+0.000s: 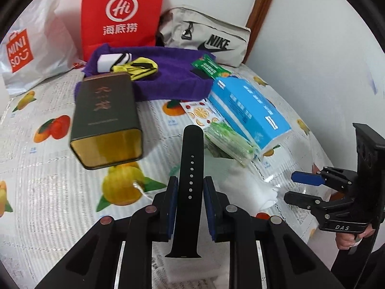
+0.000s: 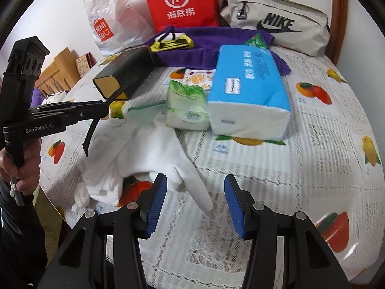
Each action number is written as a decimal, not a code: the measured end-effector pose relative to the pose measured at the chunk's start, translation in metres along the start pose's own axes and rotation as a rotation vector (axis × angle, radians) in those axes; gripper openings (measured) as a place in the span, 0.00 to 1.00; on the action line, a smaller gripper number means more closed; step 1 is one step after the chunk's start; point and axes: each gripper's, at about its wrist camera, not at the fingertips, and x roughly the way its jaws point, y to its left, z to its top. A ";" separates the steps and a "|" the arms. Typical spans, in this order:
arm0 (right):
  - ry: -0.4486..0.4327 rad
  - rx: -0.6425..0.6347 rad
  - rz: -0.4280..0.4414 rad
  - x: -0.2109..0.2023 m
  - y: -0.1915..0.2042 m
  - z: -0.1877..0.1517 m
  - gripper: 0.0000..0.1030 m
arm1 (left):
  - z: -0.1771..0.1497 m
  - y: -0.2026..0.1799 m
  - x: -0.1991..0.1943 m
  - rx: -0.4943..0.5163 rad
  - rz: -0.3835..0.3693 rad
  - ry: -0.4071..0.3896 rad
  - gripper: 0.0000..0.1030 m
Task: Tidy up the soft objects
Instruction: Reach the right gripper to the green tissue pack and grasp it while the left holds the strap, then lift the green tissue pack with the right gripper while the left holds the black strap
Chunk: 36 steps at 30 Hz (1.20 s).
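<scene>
My left gripper (image 1: pixel 190 192) is clamped on the black strap (image 1: pixel 190 168), lifted above the surface (image 1: pixel 48 180), my right gripper (image 2: pixel 195 202) gapes over the white cloth (image 2: pixel 154 151) (crumpled, unsorted), and beyond lie tissue packs (image 2: pixel 247 91) and purple towel (image 2: pixel 211 45), so I judge most sorting remains.

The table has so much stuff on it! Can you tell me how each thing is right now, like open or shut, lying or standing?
left gripper: shut on the black watch strap, lifted.
right gripper: open, empty, over the white cloth.
dark tin: lying on its side.
blue tissue pack: lying flat, sealed.
green tissue pack: lying flat.
purple towel: spread, crumpled.
Nike bag: zipped shut.
red paper bag: standing upright.
</scene>
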 end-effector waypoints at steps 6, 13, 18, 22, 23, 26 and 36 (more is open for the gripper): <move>-0.033 -0.024 0.016 0.003 0.013 0.017 0.48 | -0.005 0.010 -0.003 -0.021 0.040 0.011 0.20; -0.095 -0.200 -0.085 0.010 0.052 0.049 0.48 | -0.014 0.029 0.001 -0.079 0.038 0.029 0.20; -0.060 -0.258 -0.184 0.038 0.062 0.068 0.42 | -0.019 0.043 -0.005 -0.098 0.039 0.021 0.20; -0.021 -0.297 -0.226 0.062 0.066 0.071 0.14 | -0.022 0.052 -0.006 -0.114 0.037 0.020 0.20; -0.015 -0.311 -0.234 0.066 0.066 0.069 0.14 | -0.022 0.053 -0.007 -0.118 0.035 0.019 0.20; -0.055 -0.313 -0.215 0.059 0.068 0.068 0.11 | -0.023 0.055 -0.007 -0.124 0.032 0.016 0.20; -0.127 -0.164 -0.064 -0.009 0.048 0.055 0.11 | -0.024 0.052 -0.011 -0.128 0.077 0.015 0.20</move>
